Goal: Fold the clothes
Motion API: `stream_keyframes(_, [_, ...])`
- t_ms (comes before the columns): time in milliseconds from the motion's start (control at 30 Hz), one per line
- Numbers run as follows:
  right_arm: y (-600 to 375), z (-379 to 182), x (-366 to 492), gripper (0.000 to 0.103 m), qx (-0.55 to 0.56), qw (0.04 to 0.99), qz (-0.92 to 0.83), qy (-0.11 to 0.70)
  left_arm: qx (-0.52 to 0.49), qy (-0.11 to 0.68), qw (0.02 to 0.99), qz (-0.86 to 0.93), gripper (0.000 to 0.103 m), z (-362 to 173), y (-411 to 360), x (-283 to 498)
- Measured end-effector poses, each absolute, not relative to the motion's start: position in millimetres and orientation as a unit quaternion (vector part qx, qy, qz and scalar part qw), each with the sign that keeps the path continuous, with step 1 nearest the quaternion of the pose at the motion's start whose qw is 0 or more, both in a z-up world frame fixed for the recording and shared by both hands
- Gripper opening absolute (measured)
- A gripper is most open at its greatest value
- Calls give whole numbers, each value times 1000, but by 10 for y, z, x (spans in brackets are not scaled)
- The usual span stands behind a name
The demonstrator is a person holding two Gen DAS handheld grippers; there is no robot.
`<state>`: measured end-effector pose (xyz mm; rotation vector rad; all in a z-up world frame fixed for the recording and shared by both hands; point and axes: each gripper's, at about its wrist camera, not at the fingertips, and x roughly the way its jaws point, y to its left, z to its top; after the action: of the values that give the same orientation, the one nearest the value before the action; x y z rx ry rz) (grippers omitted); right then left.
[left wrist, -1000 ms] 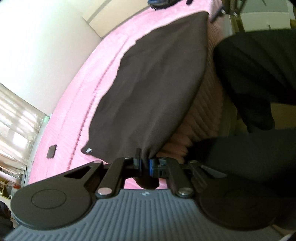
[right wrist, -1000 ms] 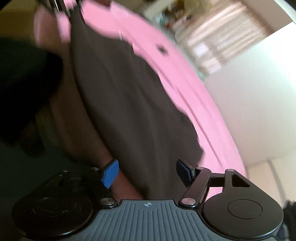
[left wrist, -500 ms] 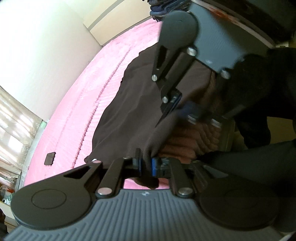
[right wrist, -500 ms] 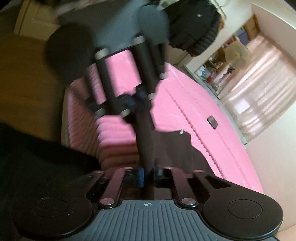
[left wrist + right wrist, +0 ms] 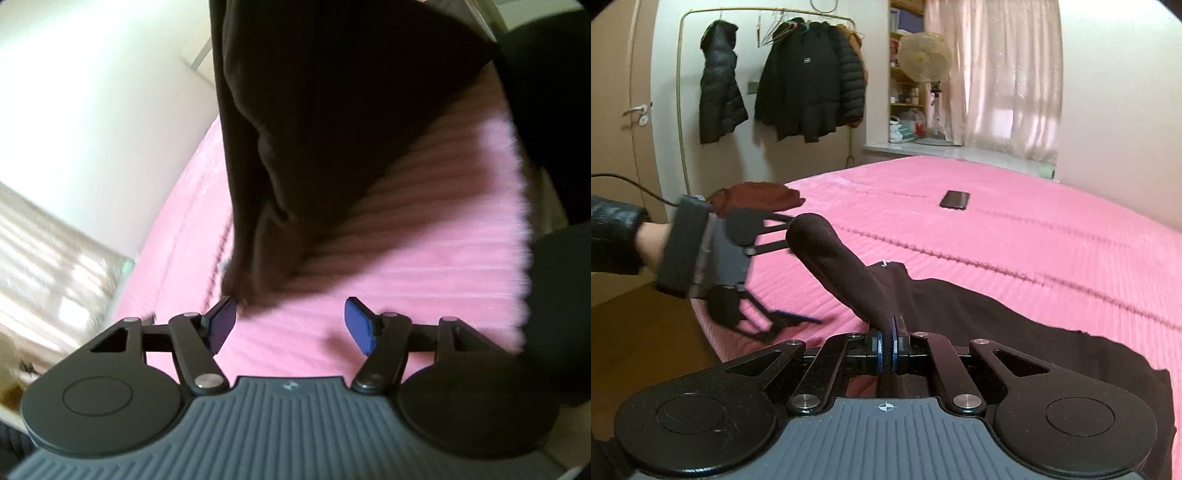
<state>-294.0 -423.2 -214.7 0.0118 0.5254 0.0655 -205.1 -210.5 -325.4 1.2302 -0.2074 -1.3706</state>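
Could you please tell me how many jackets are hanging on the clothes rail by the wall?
3: a black hooded jacket at the left, a black puffer jacket in the middle, and a brown jacket mostly hidden behind it; more may be hidden.

Your work surface is the bed (image 5: 1015,206), spread with a pink ribbed cover that runs to its near corner, where the wood floor (image 5: 646,332) shows beside it. The dark garment (image 5: 997,325) lies across the near part of the bed — one end of it is lifted off the cover, the rest spreads flat toward your right. Farther back you have a phone (image 5: 955,199) lying flat near a stitched seam, well apart from the garment, and a reddish-brown cloth (image 5: 757,195) heaped at the far left edge.
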Motion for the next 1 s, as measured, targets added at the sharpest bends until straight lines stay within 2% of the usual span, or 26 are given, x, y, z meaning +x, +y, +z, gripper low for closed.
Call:
stream_keyframes(200, [-3884, -2232, -3622, 3, -17, 962, 46, 269, 554, -154, 561, -596, 62, -3398, -2445, -1955])
stream_keyframes(267, [-3844, -2385, -3723, 3, -28, 961, 50, 272, 569, -156, 539, -602, 51, -3432, -2490, -1934])
stream_keyframes(300, [-3828, -2443, -3750, 3, -29, 961, 51, 271, 576, -157, 528, -604, 33, -3448, -2511, -1925])
stream_keyframes(333, [-3812, -2499, -3773, 3, -29, 961, 51, 270, 583, -158, 520, -604, 23, -3447, -2521, -1926])
stream_keyframes(433, [-3846, -2544, -3885, 3, -17, 964, 39, 261, 590, -169, 515, -598, 13, -3326, -2556, -1969])
stream_keyframes(633, [-4017, -2453, -4488, 3, 33, 974, -31, 222, 566, -212, 531, -593, 10, -2640, -3067, -2385])
stream_keyframes(800, [-4341, -2492, -5172, 3, 134, 967, -128, 177, 555, -278, 493, -610, 10, -2392, -3745, -3078])
stream_keyframes(933, [-4736, -2840, -5617, 3, 264, 932, -198, 151, 564, -288, 435, -640, 10, -2577, -4399, -3620])
stream_keyframes(1000, [-4903, -3073, -5758, 3, 324, 908, -222, 148, 575, -269, 406, -658, 13, -2790, -4742, -3802])
